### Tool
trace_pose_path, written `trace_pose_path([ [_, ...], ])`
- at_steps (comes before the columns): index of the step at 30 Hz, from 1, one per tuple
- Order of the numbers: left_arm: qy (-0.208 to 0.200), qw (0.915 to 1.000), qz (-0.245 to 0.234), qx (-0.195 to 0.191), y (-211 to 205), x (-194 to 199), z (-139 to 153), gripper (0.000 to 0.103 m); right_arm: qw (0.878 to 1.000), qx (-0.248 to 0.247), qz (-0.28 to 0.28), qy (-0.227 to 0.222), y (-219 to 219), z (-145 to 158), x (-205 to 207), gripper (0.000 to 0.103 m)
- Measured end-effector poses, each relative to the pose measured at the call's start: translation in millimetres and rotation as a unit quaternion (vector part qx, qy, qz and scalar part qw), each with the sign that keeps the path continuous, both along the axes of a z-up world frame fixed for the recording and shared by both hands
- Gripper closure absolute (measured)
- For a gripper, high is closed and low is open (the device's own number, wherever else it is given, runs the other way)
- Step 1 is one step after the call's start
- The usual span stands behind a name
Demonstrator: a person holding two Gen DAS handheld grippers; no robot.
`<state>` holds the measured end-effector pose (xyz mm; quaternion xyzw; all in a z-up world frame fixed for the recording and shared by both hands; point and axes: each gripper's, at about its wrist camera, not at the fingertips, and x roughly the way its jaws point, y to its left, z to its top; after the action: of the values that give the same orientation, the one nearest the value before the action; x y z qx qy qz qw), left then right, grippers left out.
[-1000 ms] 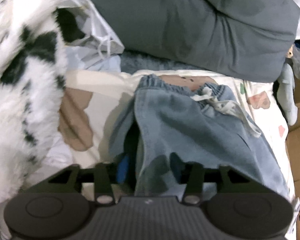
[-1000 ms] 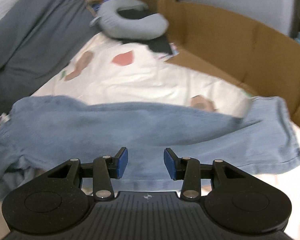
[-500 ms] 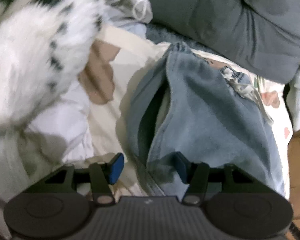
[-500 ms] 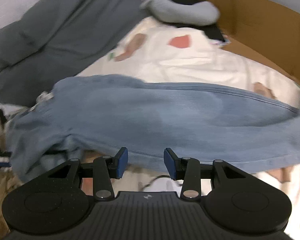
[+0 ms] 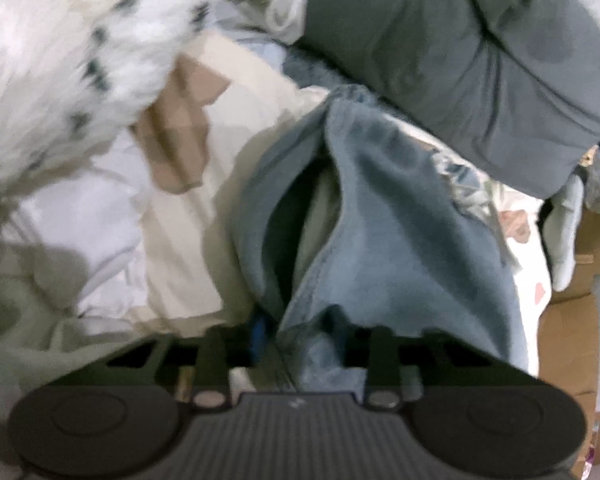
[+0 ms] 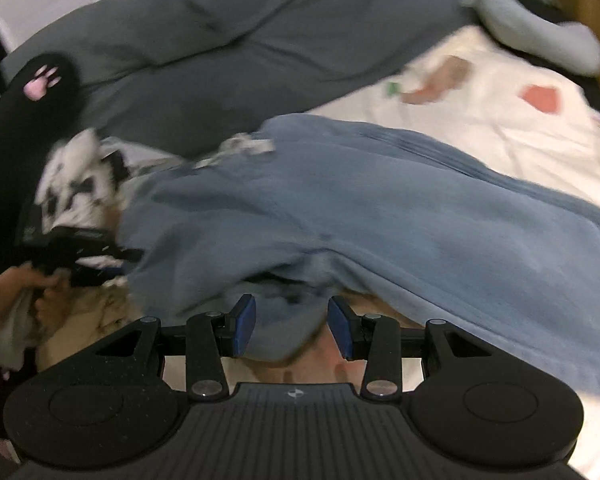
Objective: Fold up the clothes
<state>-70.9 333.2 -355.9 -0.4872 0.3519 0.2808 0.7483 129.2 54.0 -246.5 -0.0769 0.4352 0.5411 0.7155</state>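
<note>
both claw tips half buried, left claw [image 5: 296, 336] closing on jeans [image 5: 400, 220], right claw [image 6: 292, 330] spread

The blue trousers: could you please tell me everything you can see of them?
The blue trousers are soft, faded, denim-like cloth with a gathered waistband and pale drawstring. They lie rumpled across the patterned sheet, beside the grey duvet. The left hand-held gripper is closing on an edge; the right hand-held gripper straddles a fold, open.
</note>
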Motion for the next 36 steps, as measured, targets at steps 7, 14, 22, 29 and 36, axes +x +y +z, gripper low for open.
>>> trace_pose_path([
  [7, -0.045, 0.9989, -0.011, 0.004, -11, 0, 26, 0.087, 0.997, 0.032, 0.074, -0.002, 59, 19, -18, 0.056],
  [14, -0.059, 0.9981, -0.017, 0.009, -14, 22, 45, 0.086, 0.991, 0.028, 0.133, 0.002, 103, 17, -48, 0.056],
  [22, -0.099, 0.9939, -0.045, 0.020, -21, 40, 73, 0.086, 0.987, 0.028, 0.160, 0.006, 133, 13, -77, 0.056],
  [29, -0.133, 0.9885, -0.067, 0.026, -26, 61, 85, 0.091, 0.988, 0.012, 0.153, -0.014, 148, 8, -94, 0.056],
  [36, -0.157, 0.9827, -0.092, 0.034, -31, 82, 92, 0.092, 0.990, 0.003, 0.133, -0.038, 158, -2, -89, 0.056],
])
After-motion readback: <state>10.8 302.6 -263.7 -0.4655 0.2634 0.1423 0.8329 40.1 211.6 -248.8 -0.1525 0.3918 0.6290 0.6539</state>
